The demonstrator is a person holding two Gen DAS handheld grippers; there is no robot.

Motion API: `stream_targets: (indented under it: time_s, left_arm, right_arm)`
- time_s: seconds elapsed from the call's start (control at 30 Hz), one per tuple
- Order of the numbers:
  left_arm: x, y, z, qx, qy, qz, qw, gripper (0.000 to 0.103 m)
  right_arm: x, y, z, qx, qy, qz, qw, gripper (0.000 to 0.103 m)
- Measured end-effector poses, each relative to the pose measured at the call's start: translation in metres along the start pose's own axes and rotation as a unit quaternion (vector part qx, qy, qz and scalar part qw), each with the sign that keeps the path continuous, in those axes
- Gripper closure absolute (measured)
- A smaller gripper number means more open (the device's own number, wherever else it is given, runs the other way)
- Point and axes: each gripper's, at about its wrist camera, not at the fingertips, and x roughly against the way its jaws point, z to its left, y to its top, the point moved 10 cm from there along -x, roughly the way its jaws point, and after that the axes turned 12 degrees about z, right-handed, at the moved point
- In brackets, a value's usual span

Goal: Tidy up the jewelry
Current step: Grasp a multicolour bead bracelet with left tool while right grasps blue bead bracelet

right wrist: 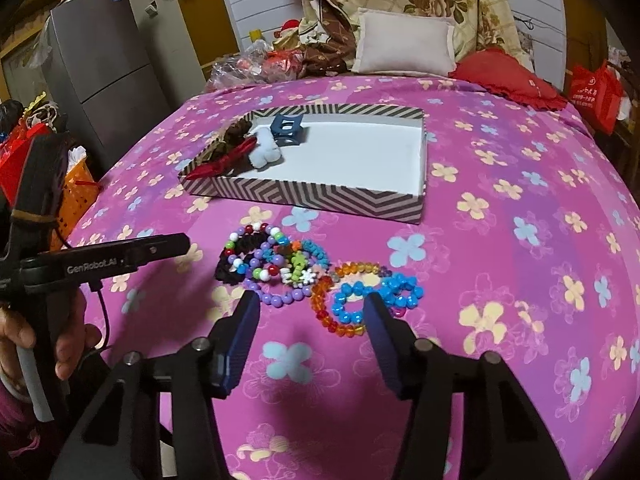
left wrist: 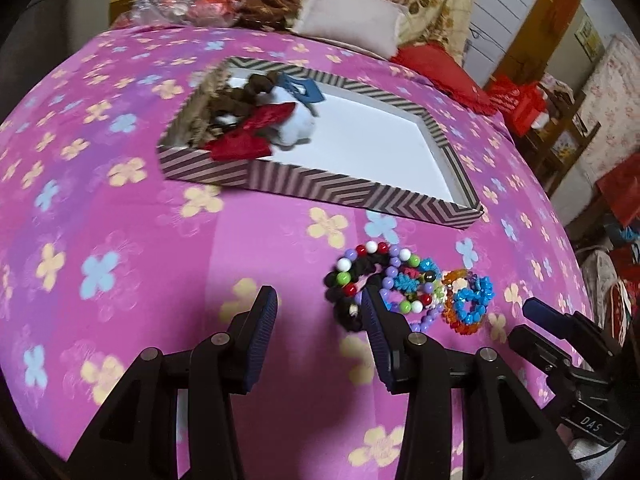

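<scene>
A chevron-striped shallow box with a white floor lies on the pink flowered bedspread. In its left end lie brown scrunchies, a red bow, a white fluffy piece and a blue claw clip. A pile of bead bracelets lies in front of the box: black, purple, multicoloured, orange and bright blue. My left gripper is open and empty just left of the pile. My right gripper is open and empty just before the orange and blue bracelets.
A white pillow, a red cushion and heaped bedding lie at the far end of the bed. A grey fridge stands to the left. The bed edges fall away on both sides.
</scene>
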Motion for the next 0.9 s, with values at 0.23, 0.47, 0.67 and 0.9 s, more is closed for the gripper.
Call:
stream_targets:
  time_s: [0.23, 0.47, 0.67, 0.9]
  left_arm:
    - [-0.023, 0.012, -0.015, -0.045, 0.005, 0.014, 0.9989, 0.058]
    - [-0.041, 0.02, -0.027, -0.074, -0.012, 0.024, 0.9969, 0.087]
    - [-0.014, 0.024, -0.029, -0.079, -0.039, -0.008, 0.9961, 0.094]
    - [0.03, 0.035, -0.006, -0.058, -0.037, -0.045, 0.9966, 0.094]
  right_arm:
    - [-0.002, -0.003, -0.022, -0.022, 0.003, 0.003, 1.0, 0.046]
    - [-0.009, -0.006, -0.036, -0.036, 0.007, 0.008, 0.999, 0.046]
    - [-0.018, -0.006, -0.044, -0.04, 0.002, 0.014, 0.999, 0.046]
    - [-0.032, 0.0, -0.053, -0.042, -0.018, 0.024, 0.999, 0.048]
